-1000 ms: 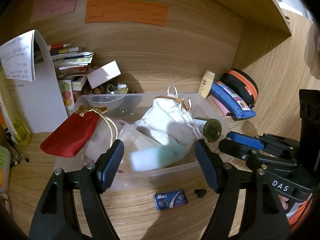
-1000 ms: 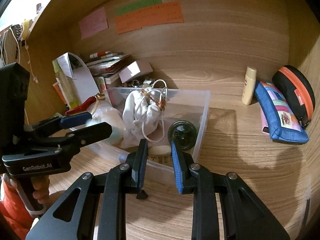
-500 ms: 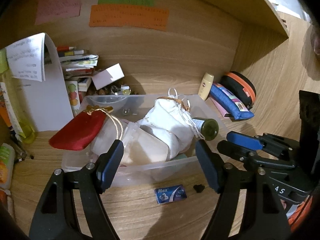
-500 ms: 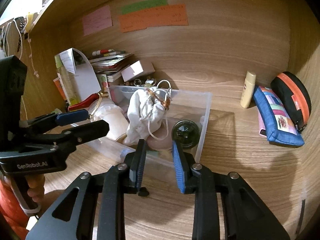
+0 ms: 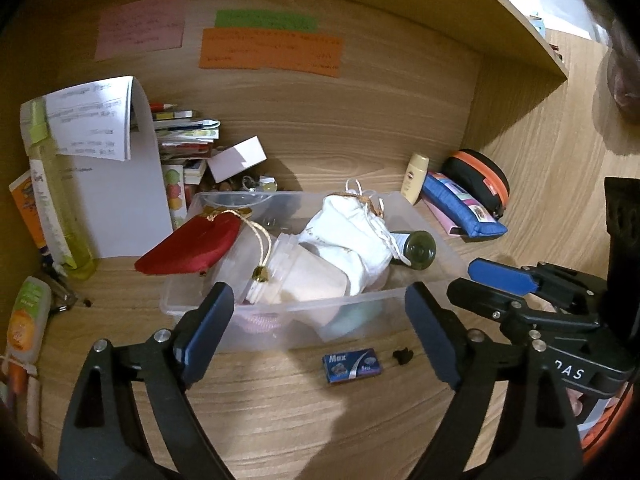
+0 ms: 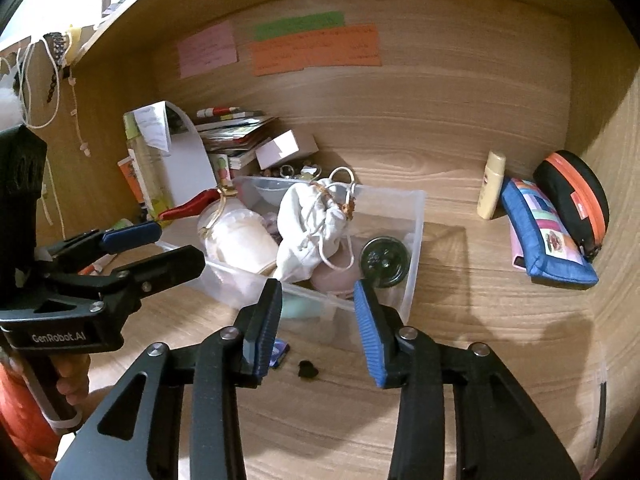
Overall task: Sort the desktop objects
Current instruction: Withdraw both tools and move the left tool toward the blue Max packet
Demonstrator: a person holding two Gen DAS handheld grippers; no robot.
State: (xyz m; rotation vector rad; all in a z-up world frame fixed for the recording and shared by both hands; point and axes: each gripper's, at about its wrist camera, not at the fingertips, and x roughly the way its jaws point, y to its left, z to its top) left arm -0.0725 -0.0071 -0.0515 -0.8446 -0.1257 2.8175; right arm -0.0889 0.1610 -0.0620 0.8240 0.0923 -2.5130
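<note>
Wood-grain desk [image 5: 280, 412] fills the left wrist view. At 12 o'clock a clear plastic bin [image 5: 400, 308] holds a soft white drawstring pouch [image 5: 348, 236]. The left gripper [image 5: 320, 320] is opening wider than before, empty.

Right wrist view: the right gripper [image 6: 318, 312], nearly closed earlier, is opening, empty; a ribbed dark cap [image 6: 384, 258] sits at 12 o'clock, inside the bin.

Three paper notes, pink [image 5: 139, 26], green [image 5: 266, 20] and orange [image 5: 271, 48], are stuck on the wooden back wall [image 5: 360, 120]. A curled sheet of white paper [image 5: 120, 160] leans against that wall on the left. Knotted white cords [image 6: 44, 80] hang on the outside of the wooden side panel at far left.
</note>
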